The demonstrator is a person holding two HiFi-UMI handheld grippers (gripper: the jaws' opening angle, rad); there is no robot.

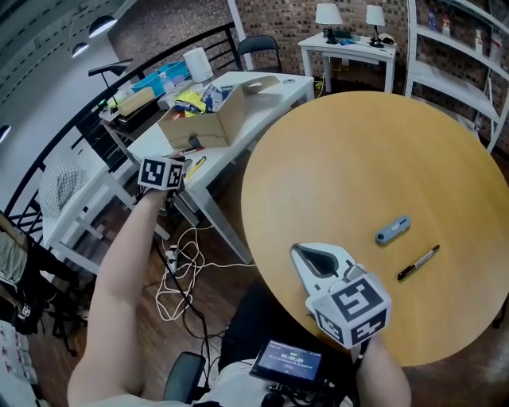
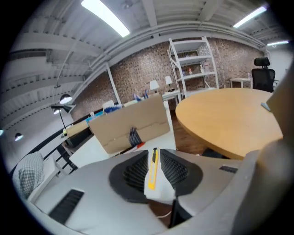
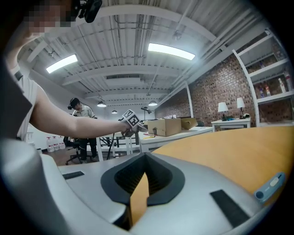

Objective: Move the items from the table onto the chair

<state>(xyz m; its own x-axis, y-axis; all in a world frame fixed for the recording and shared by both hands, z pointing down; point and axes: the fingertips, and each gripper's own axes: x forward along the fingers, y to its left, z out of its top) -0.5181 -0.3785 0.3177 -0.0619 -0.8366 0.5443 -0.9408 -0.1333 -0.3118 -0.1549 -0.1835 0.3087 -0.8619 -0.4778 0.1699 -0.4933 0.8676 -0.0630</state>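
Right gripper [image 1: 302, 254], head view, jaws together and empty, is the nearer one to the marker [image 1: 417, 262], lying slantwise to its right on the round table [image 1: 342, 159]; left gripper view shows the left gripper [image 2: 154, 157] parted, yellow knife [image 2: 152, 170] apparently loose between its jaws, lengthwise.

Lab/office workspace in a loft-style room, not a home. Past the right gripper [image 1: 296, 249]: brick wall [image 1: 278, 16], white shelving [image 1: 453, 48], small desk [image 1: 350, 49] with two lamps [image 1: 328, 13]. Bare ceiling with strip lights [image 3: 171, 50]. Ahead of the left gripper [image 2: 154, 153]: white work table [image 1: 238, 143], cardboard box [image 1: 203, 123], clutter. Office chair [image 2: 262, 75] far right of it, beyond the round wooden table [image 1: 342, 159]. Loose cables [image 1: 179, 274] on the wood floor [image 1: 227, 238] below it.
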